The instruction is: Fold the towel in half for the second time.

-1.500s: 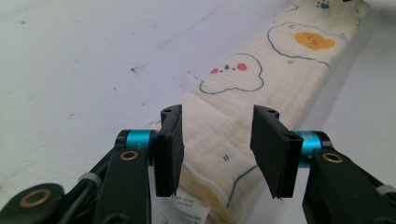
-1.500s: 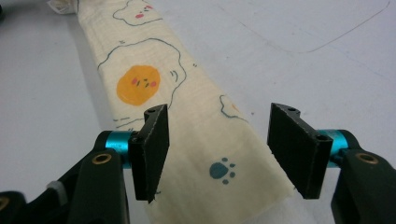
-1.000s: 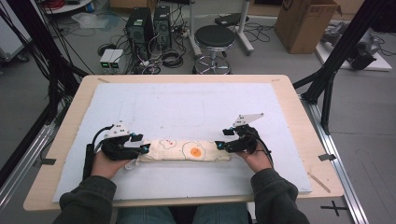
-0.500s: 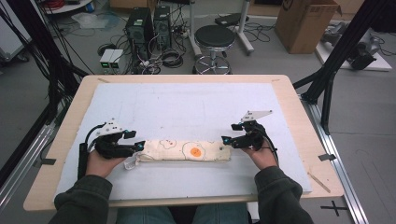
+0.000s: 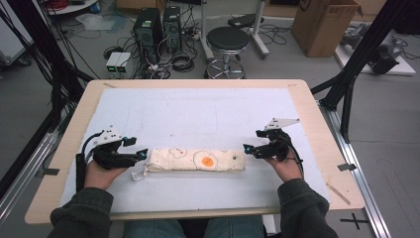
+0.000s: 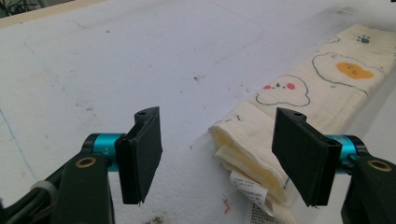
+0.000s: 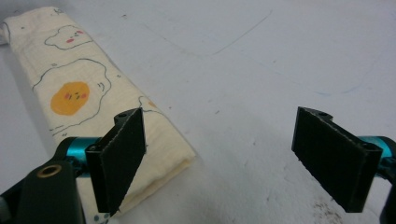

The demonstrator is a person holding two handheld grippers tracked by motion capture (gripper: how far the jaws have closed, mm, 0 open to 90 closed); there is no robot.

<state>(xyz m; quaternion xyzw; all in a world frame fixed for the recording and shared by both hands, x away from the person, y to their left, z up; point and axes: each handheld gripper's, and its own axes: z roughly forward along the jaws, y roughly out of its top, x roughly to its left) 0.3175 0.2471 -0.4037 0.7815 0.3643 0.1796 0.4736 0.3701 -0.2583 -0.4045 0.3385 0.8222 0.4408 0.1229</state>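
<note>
A cream cloth with a fried-egg print lies folded into a long strip on the white mat. My left gripper sits at the strip's left end, open. Its jaws have just been opening, and in the left gripper view the cloth's tagged corner lies loose between the pads, untouched. My right gripper is open just off the strip's right end. Its jaws have also just been opening, with bare mat between them in the right gripper view. There the cloth ends beside one jaw.
The mat covers most of a wooden table. Beyond the far edge stand a black stool, computer towers with cables and a cardboard box. Black frame posts rise at both sides.
Both pairs of jaws have spread and let go of the cloth's ends. The right gripper has drawn a little to the right, off the strip. The cloth lies still.
</note>
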